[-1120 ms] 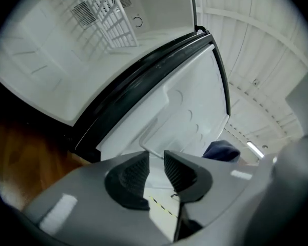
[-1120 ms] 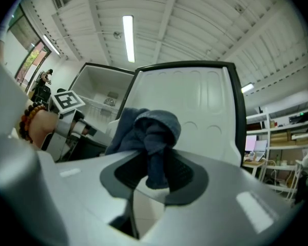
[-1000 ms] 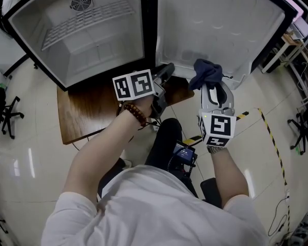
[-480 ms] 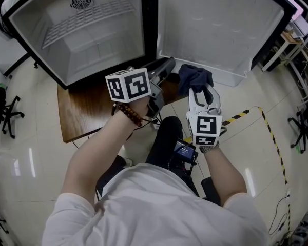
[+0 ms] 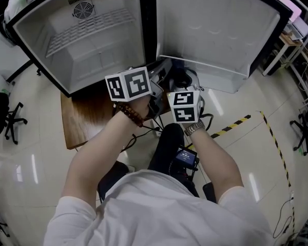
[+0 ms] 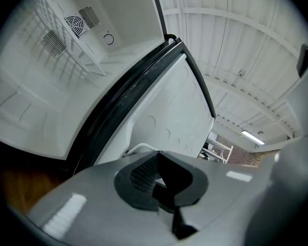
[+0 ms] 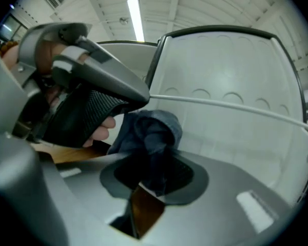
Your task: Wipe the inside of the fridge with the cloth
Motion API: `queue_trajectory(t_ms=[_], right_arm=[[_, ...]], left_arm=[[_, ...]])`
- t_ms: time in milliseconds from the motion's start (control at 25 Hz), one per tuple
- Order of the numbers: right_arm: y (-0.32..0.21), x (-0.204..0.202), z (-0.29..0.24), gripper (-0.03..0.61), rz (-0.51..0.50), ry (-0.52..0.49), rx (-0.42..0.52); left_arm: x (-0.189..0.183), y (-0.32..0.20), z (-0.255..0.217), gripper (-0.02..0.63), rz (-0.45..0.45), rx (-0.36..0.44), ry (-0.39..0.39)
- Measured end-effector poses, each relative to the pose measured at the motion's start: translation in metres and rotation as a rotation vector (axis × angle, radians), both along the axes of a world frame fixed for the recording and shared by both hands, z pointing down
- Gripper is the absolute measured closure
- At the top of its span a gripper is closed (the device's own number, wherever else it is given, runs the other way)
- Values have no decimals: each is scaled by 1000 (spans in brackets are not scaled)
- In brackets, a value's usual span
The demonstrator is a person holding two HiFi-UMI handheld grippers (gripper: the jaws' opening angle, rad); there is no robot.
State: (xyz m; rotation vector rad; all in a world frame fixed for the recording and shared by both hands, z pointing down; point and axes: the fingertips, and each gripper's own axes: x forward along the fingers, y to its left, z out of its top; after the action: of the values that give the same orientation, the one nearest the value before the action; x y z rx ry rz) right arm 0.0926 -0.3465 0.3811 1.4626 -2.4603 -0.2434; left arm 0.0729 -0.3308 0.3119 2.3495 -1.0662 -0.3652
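In front of the open white fridge (image 5: pixel 92 50), the right tongs (image 7: pixel 153 176) are clamped on the crumpled dark-blue cloth (image 7: pixel 154 132), left tongs (image 6: pixel 159 181) just snapped together empty. Wiping hasn't started I'd say; next the cloth needs swinging left into the cavity. Brown wooden tabletop (image 5: pixel 87 111) underneath, glossy pale floor (image 5: pixel 31 137) around.

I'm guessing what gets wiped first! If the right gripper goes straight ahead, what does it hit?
Probably the white inside of the open fridge door, near its wire rail; the held cloth would touch first. Depth is unclear.
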Motion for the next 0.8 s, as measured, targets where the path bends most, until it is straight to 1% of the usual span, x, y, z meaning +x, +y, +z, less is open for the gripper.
queue_trajectory(t_ms=[160,400,520,800], right_arm=[[-10,-13,0,476,1,5,-18],[-17,-13,-1,476,22,-7,-19],[-21,-4,-1,476,51,-10,-26],[-25,33,1,476,127,-35,-22]], left_arm=[[-1,-1,-3,611,1,-3,3],[-2,-1,-2,609,4,-6,17],[-1,1,0,609,5,-7,24],[1,2,2,610,4,-8,24]])
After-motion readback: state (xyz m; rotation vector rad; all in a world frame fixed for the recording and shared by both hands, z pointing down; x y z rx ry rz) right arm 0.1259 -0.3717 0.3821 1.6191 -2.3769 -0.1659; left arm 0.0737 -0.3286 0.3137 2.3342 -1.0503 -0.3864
